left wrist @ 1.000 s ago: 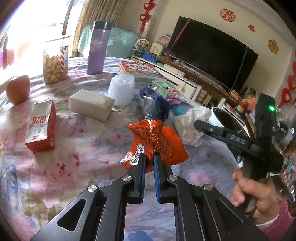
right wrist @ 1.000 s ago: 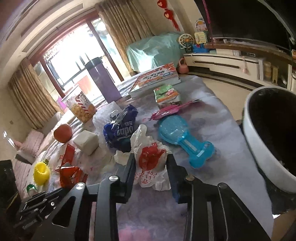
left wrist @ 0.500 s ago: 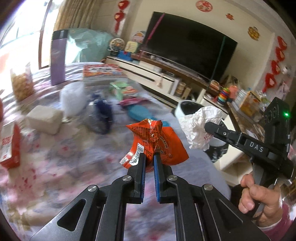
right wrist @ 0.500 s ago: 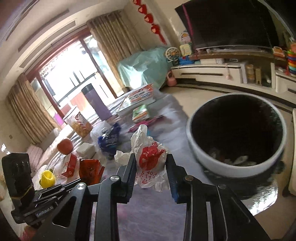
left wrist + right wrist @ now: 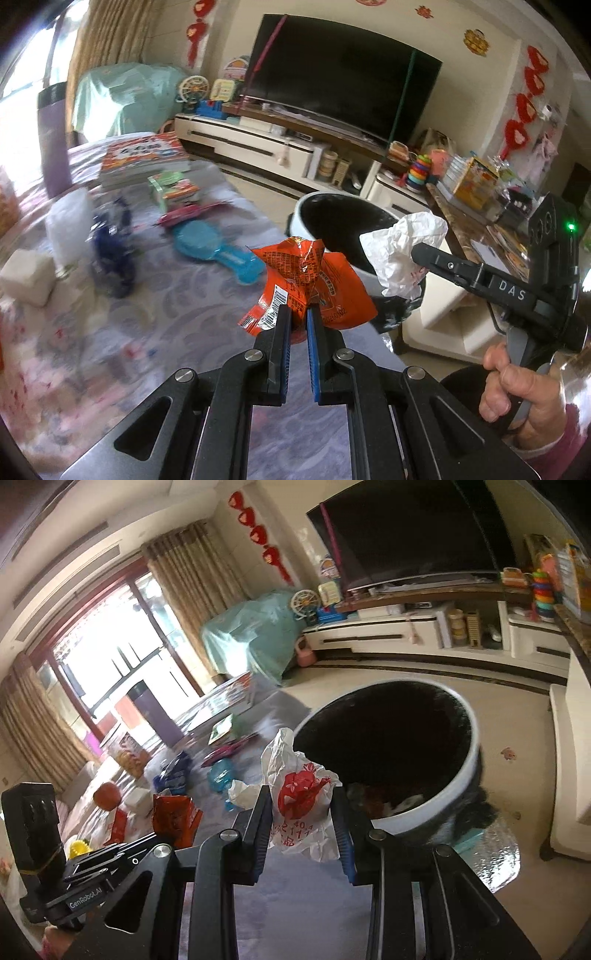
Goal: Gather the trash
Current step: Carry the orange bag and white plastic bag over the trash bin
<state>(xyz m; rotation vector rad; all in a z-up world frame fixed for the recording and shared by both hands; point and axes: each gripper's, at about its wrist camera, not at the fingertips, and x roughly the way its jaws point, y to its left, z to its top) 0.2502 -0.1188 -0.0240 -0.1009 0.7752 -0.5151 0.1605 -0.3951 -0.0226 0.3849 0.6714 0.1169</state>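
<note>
My left gripper is shut on a crumpled orange snack wrapper, held above the table's right end. My right gripper is shut on a white plastic bag with a red print. That bag hangs just in front of the near rim of a round white trash bin with a black liner, which holds some trash at its bottom. In the left wrist view the right gripper carries the white bag over the bin's right side. In the right wrist view the left gripper shows with the orange wrapper.
On the floral tablecloth lie a blue wrapper, a turquoise toy, a pink wrapper, a green box, a book, a white block and a purple bottle. A TV cabinet stands beyond.
Both grippers have swung to the right from over the table towards the bin, each still holding its trash. The bin now fills the right wrist view.
</note>
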